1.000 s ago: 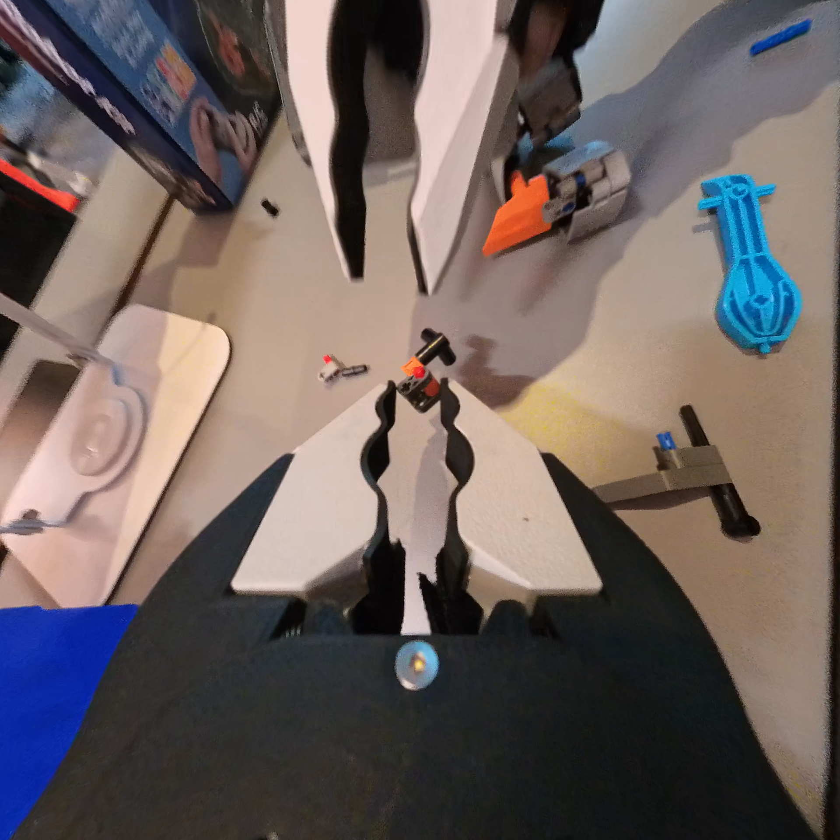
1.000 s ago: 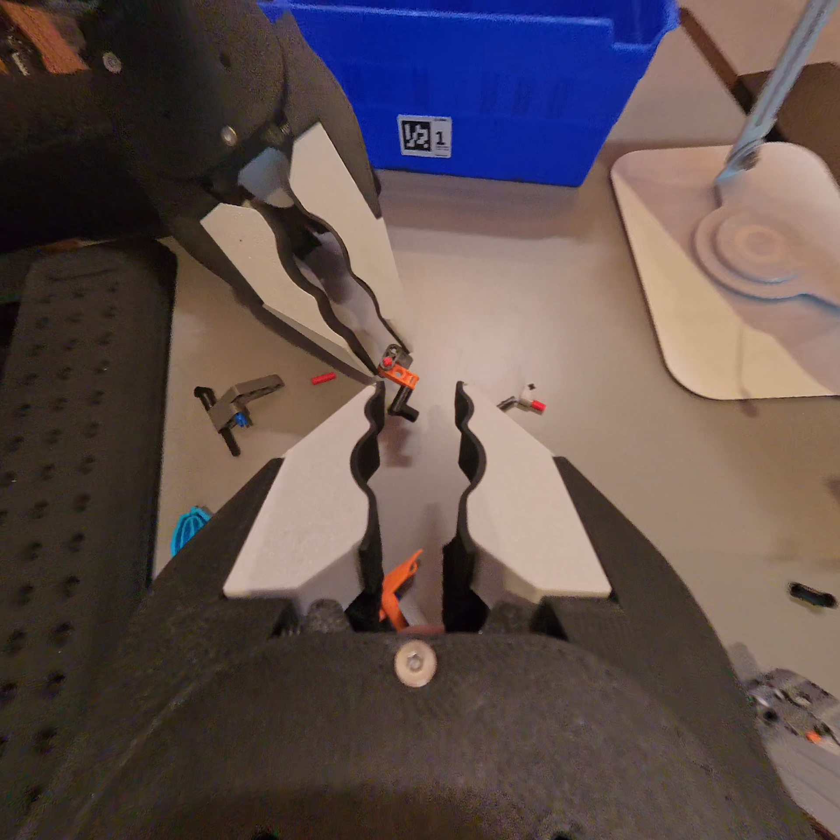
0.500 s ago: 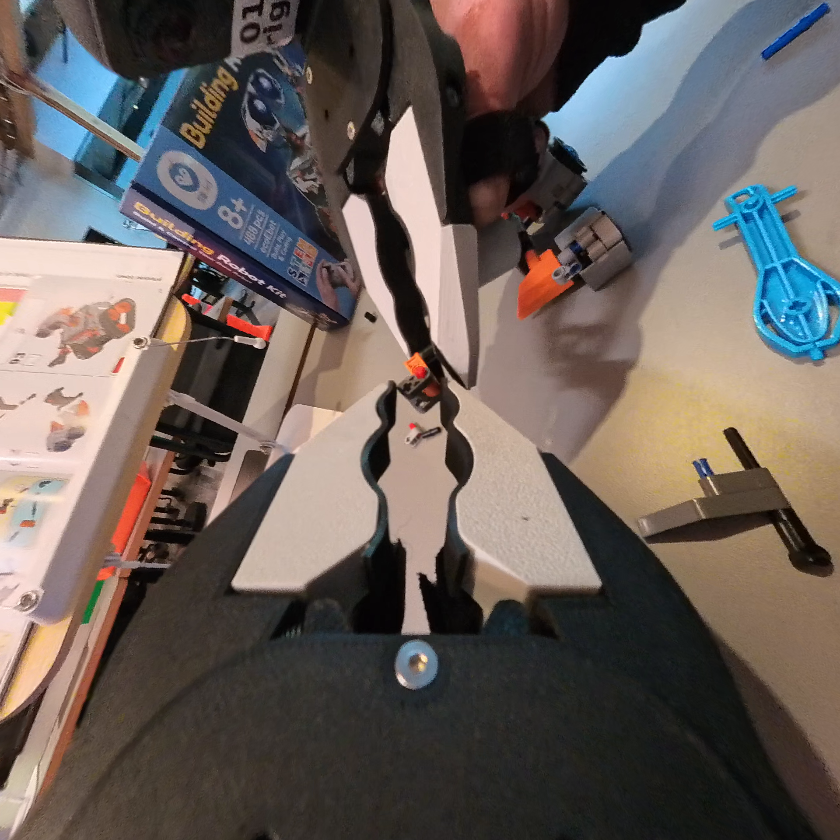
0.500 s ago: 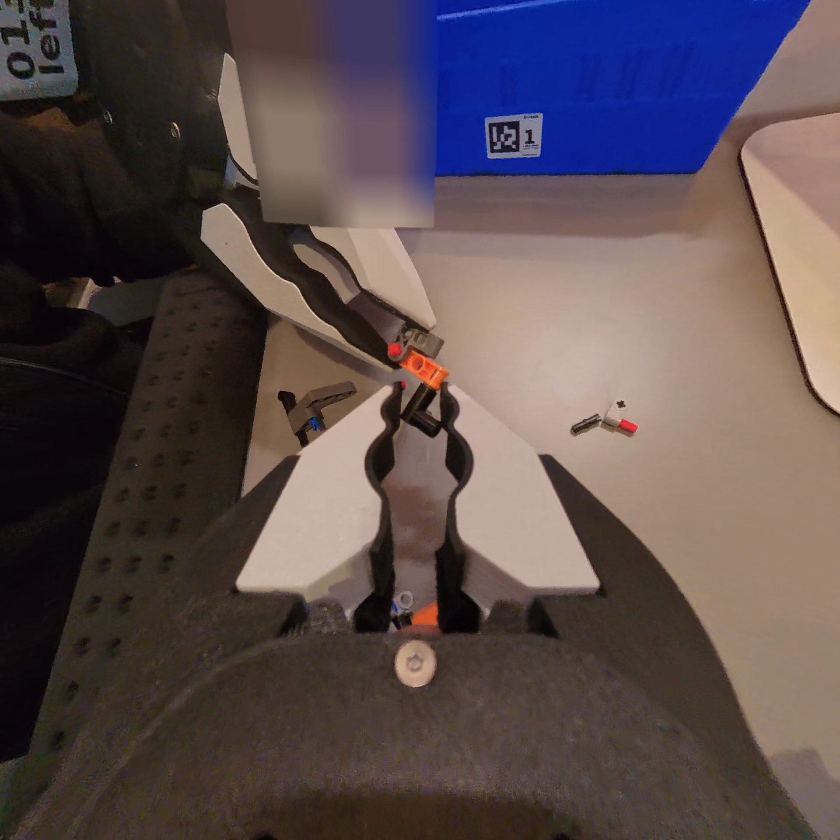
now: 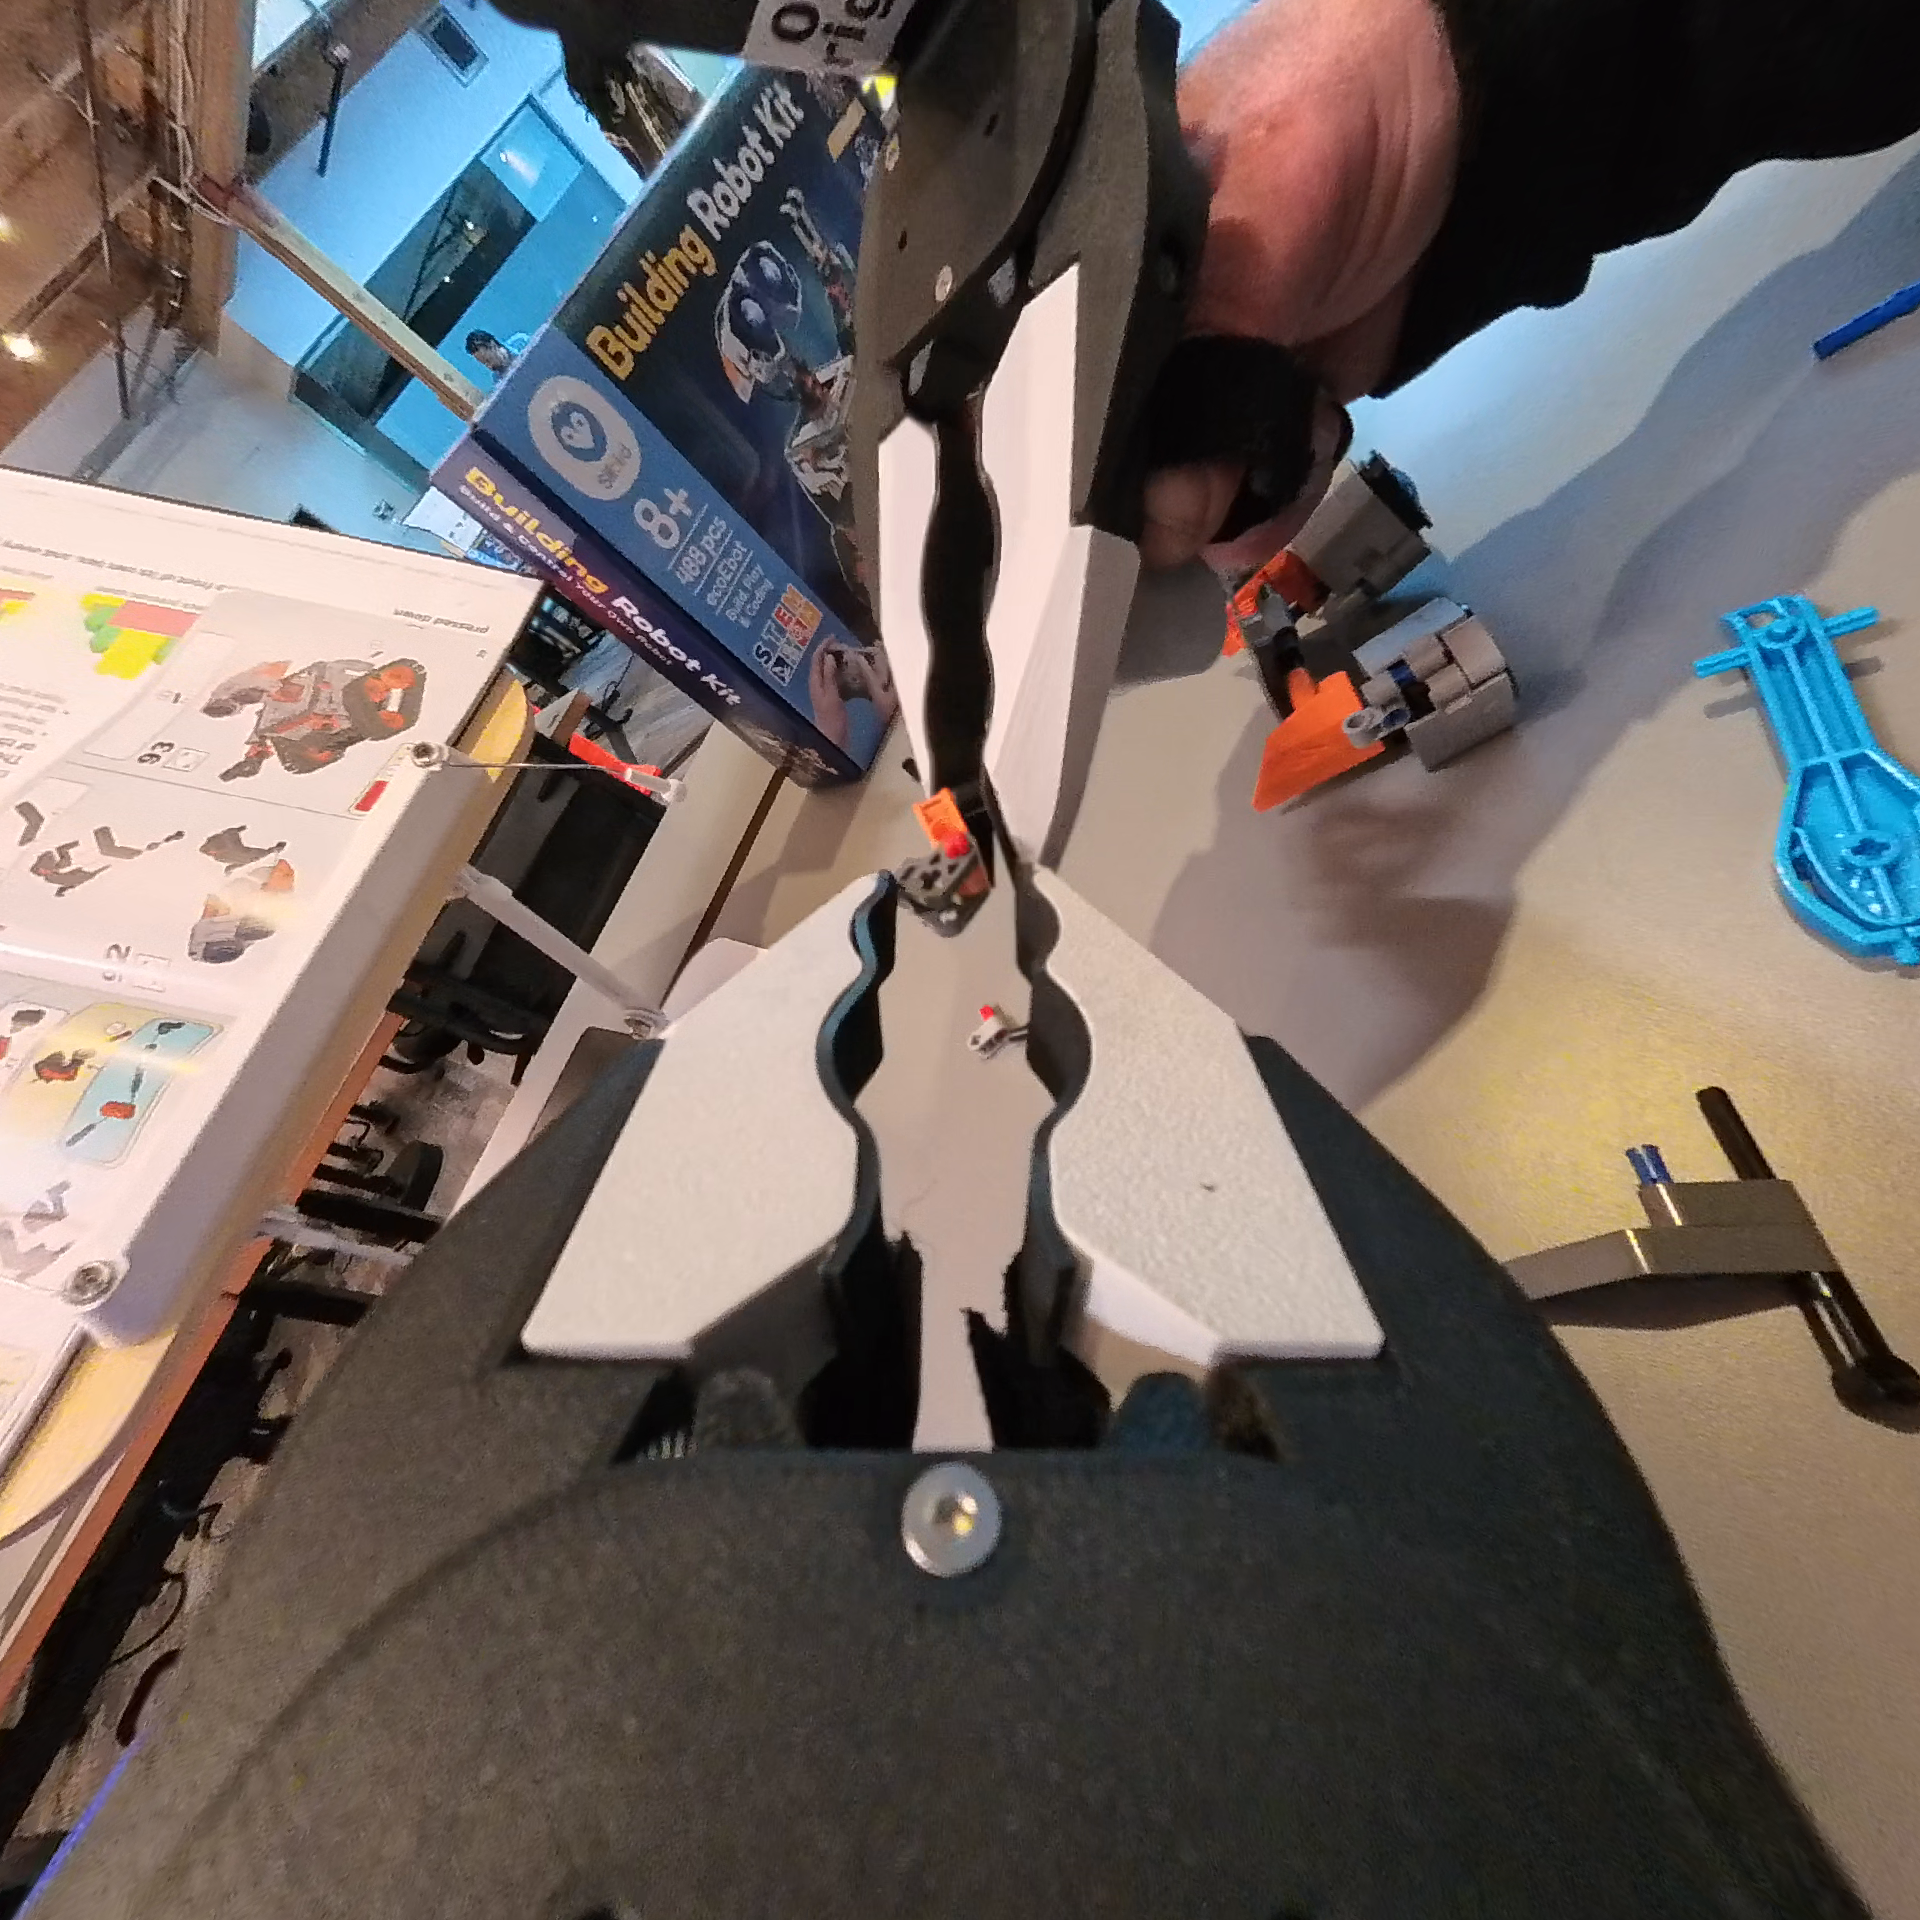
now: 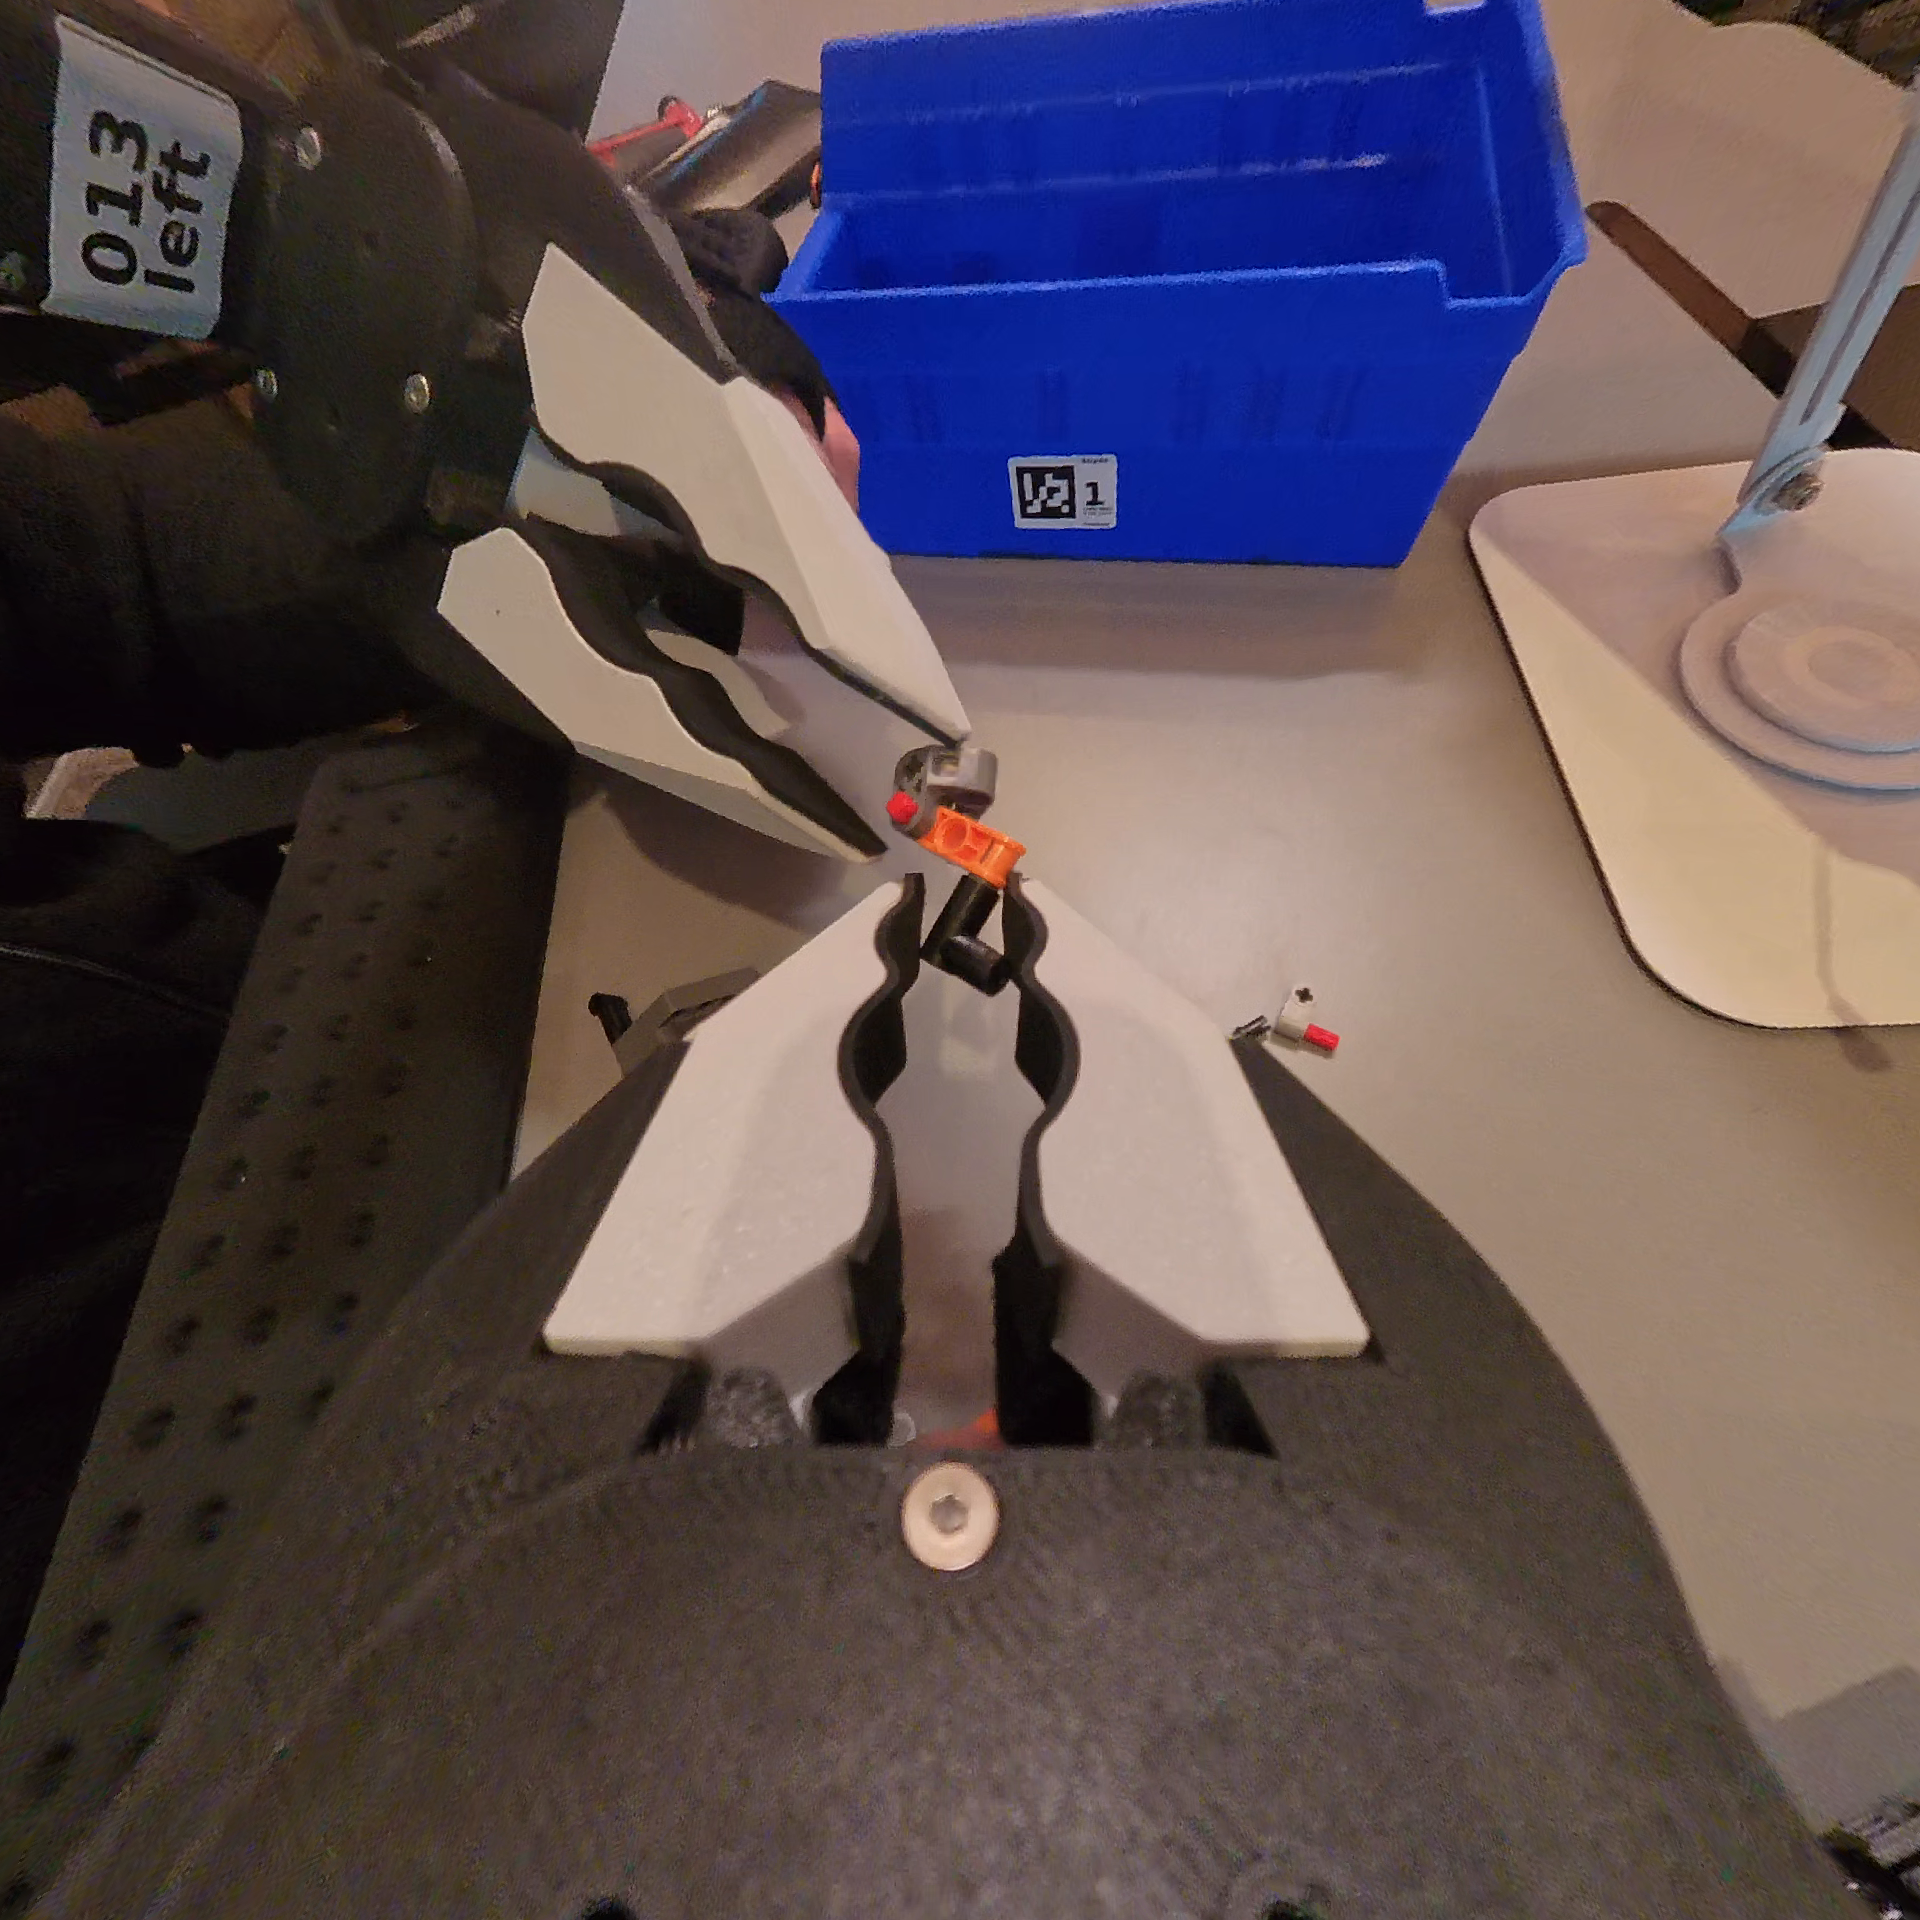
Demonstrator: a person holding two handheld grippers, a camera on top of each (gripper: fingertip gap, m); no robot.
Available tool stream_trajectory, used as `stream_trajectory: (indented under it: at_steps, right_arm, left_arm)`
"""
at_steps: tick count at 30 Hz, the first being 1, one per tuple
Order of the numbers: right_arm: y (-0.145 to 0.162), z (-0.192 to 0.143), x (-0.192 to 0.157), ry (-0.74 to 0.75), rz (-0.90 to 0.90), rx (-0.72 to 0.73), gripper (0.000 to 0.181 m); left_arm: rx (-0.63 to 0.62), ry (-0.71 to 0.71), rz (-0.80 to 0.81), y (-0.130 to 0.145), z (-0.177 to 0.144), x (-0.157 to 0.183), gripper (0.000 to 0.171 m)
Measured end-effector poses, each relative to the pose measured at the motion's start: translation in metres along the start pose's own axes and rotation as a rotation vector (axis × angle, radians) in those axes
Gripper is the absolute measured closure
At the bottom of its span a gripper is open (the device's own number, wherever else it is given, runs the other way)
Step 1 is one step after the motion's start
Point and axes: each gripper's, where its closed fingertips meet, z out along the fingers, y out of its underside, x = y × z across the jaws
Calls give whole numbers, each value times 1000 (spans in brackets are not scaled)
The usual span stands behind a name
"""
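Note:
A small assembly is held in the air between both grippers: a grey connector (image 6: 948, 771) with a red pin, an orange connector (image 6: 971, 844) and a black pin (image 6: 961, 935). My right gripper (image 6: 961, 883) is shut on the black pin from below. My left gripper (image 6: 920, 795) comes in from the upper left and is shut on the grey connector. In the left wrist view my left gripper (image 5: 951, 883) pinches the grey connector (image 5: 940, 885) at its fingertips. There the right gripper (image 5: 987, 831) reaches down from above, held by a hand, with the orange connector (image 5: 938, 816) at its tip.
A blue bin (image 6: 1143, 312) stands behind and a white stand base (image 6: 1714, 831) at right. A small grey-and-red piece (image 6: 1299, 1023) lies on the table. The left wrist view shows a grey beam with a black axle (image 5: 1714, 1247), a blue tool (image 5: 1839, 800), an orange-and-grey build (image 5: 1382, 696), a kit box (image 5: 707, 499) and an instruction sheet (image 5: 208, 831). Both grippers' tips are close together, under 4 cm apart. The right tips stand about 12 cm off the small grey-and-red piece (image 6: 1299, 1023). My left wrist view (image 5: 993, 1020) looks at it from another angle.
My right gripper has closed on the black pin. Both grippers have risen off the table with the assembly, and the left wrist view has tilted upward.

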Motion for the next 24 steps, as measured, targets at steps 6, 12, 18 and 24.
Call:
stream_trajectory:
  at_steps: [6, 12, 18, 24]
  right_arm:
    - [-4, -1, 0, 0, 7, 25, 169]
    - [-11, -4, 4, 14, 37, 76, 169]
    - [-18, 0, 6, 37, 52, 129, 170]
    - [-22, 0, 3, 52, 13, 139, 170]
  left_arm:
    - [25, -2, -34, -3, -3, -3, 152]
    - [67, -14, -112, -8, -6, -11, 158]
    - [125, -10, -158, -15, -10, -14, 171]
    - [154, -33, -169, -19, -14, -19, 161]
